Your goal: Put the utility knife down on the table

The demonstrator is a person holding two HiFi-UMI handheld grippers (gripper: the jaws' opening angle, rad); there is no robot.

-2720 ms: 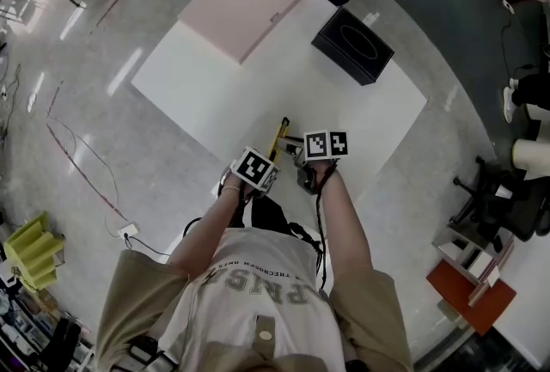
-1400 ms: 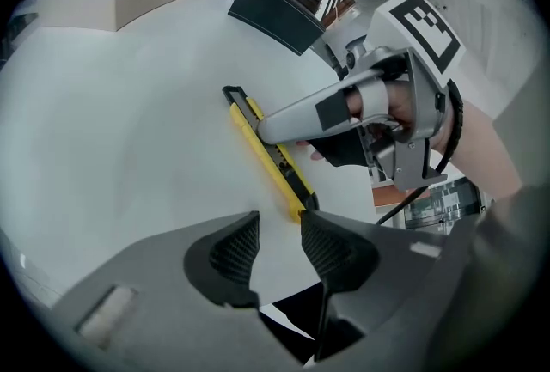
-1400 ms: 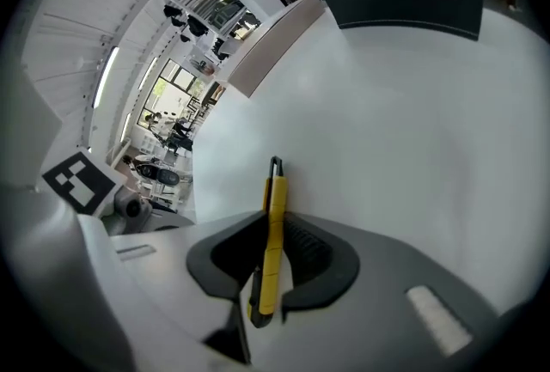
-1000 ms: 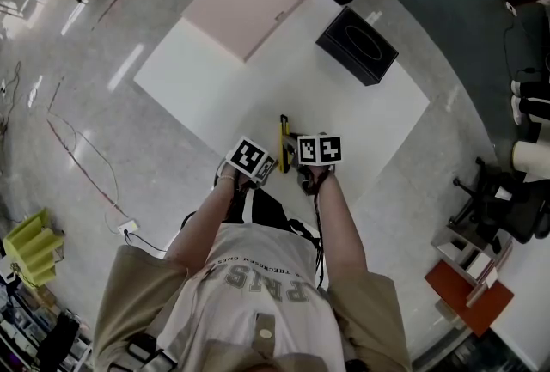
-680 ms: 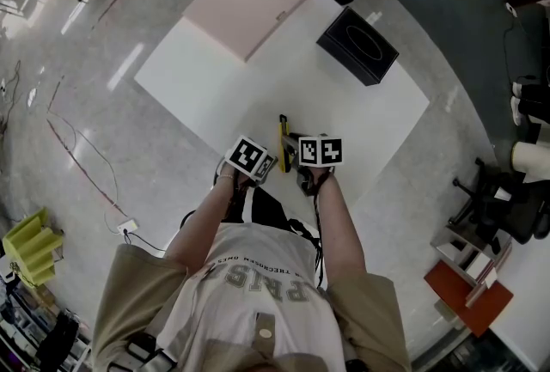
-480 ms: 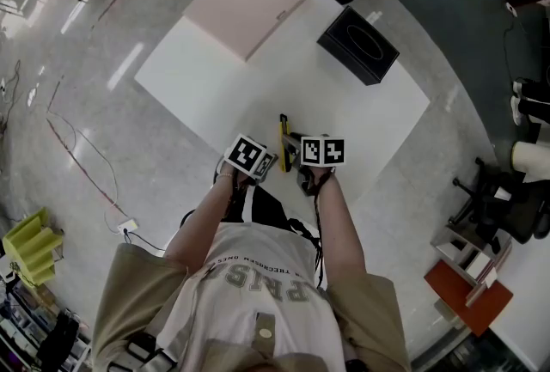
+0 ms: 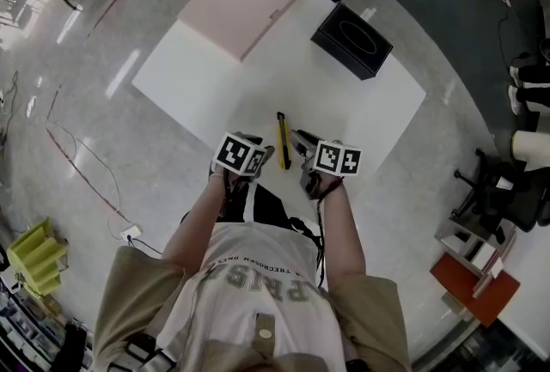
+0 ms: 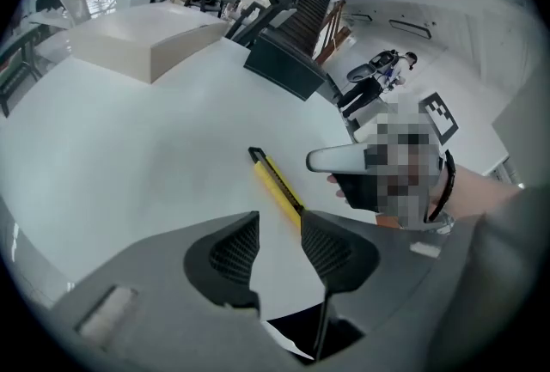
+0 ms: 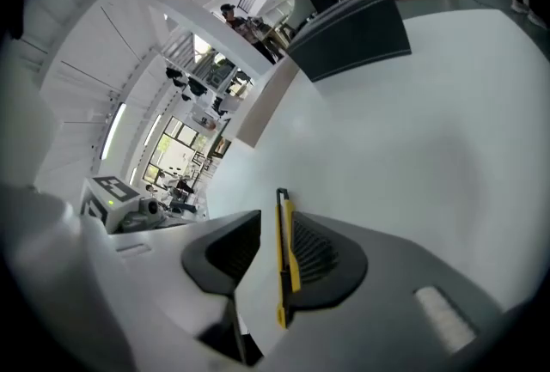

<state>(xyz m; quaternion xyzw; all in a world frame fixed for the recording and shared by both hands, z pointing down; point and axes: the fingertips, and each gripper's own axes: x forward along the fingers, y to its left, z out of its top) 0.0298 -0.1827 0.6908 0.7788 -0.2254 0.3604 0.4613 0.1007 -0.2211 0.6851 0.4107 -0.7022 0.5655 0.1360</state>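
In the head view a white table [image 7: 215, 78] stands on a grey shiny floor and fills the middle of the frame. On its upper left corner lies a flat pink box [image 7: 245, 5].

Lower down, near the bottom edge of the table, the left gripper [image 7: 264, 158] is just left of centre. In the left gripper view its two dark jaws [image 8: 279, 221] stand apart. There is nothing between them, only the bare table top shows in the gap.

Just to the right of it lies the utility knife [image 7: 282, 141]. It is yellow and black and rests flat on the table, in the centre of the frame, between the two grippers and touching neither. Its length points toward the far side of the table. In the left gripper view the utility knife [image 8: 277, 183] lies on the white surface just beyond the tip of the right-hand jaw.

Right of the knife is the right gripper [image 7: 301, 142]. In the right gripper view its jaws [image 9: 276, 222] are released and stand apart. The utility knife [image 9: 287, 250] shows in the gap, close beside the right-hand jaw, but the pads do not press on it.

In the upper right of the table stands a black tissue box [image 7: 352, 39] with an oval opening on top.
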